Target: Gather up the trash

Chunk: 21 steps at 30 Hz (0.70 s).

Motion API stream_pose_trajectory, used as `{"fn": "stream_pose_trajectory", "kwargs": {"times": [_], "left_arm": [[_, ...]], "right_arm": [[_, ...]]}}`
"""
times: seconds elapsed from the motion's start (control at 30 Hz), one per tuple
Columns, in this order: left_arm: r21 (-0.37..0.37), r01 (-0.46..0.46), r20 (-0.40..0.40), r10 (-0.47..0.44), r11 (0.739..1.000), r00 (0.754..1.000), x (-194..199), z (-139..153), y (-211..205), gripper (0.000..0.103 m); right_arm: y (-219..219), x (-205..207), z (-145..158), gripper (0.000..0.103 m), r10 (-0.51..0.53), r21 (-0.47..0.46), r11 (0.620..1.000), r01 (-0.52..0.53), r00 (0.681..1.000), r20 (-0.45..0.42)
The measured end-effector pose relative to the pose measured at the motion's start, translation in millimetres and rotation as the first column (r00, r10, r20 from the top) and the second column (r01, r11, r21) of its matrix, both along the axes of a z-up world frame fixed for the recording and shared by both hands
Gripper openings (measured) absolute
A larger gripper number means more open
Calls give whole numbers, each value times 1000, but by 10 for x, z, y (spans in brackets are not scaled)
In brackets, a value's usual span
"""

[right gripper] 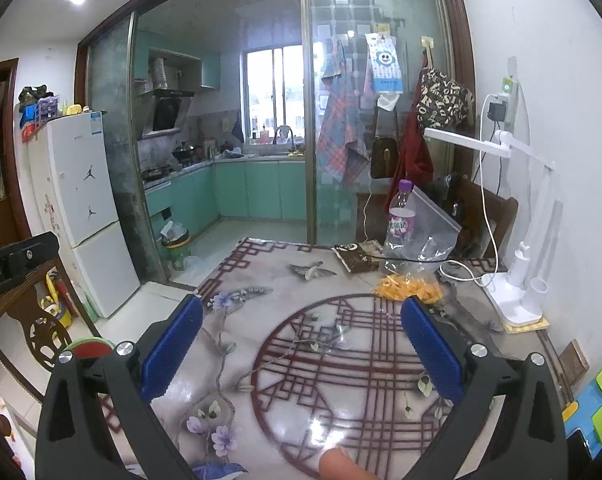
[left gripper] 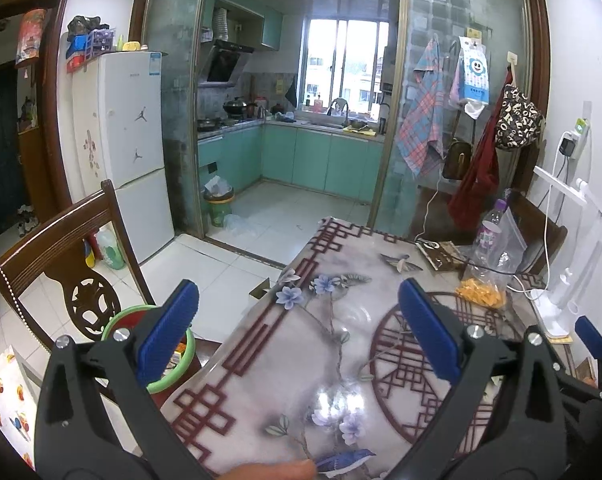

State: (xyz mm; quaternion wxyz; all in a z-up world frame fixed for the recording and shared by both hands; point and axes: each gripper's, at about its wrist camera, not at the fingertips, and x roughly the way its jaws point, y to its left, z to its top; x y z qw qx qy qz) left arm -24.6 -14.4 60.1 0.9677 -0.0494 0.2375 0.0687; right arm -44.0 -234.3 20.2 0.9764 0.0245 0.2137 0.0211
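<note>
On the far right part of the flower-patterned table (left gripper: 261,360) lies a heap of orange peels (left gripper: 481,294) (right gripper: 409,288). Behind it stand a clear plastic bottle (left gripper: 489,232) (right gripper: 401,220) with a purple cap, a clear zip bag (left gripper: 509,240) (right gripper: 433,228) and a brown wrapper (left gripper: 441,254) (right gripper: 355,256). My left gripper (left gripper: 299,330) hovers open over the table's near left, well short of the peels. My right gripper (right gripper: 303,348) is open too, empty, with the peels just beyond its right fingertip. A green-rimmed bin (left gripper: 153,344) (right gripper: 89,348) sits on the chair at the left.
A white desk lamp (right gripper: 517,292) and its cables stand by the right wall. A wooden chair (left gripper: 57,248) is at the table's left edge. A kitchen waste bin (left gripper: 219,206) stands in the doorway beyond. A person's fingertip (right gripper: 341,466) shows at the bottom.
</note>
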Motion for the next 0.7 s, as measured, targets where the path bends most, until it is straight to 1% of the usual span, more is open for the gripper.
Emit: {"fn": "stream_pose_trajectory", "kwargs": {"times": [0.7], "left_arm": [[11,1,-26,-1,1000,1000,130,-53,-38,98]], "right_arm": [[-95,110,-83,96,-2,5,1000,2,1000,-21]]}}
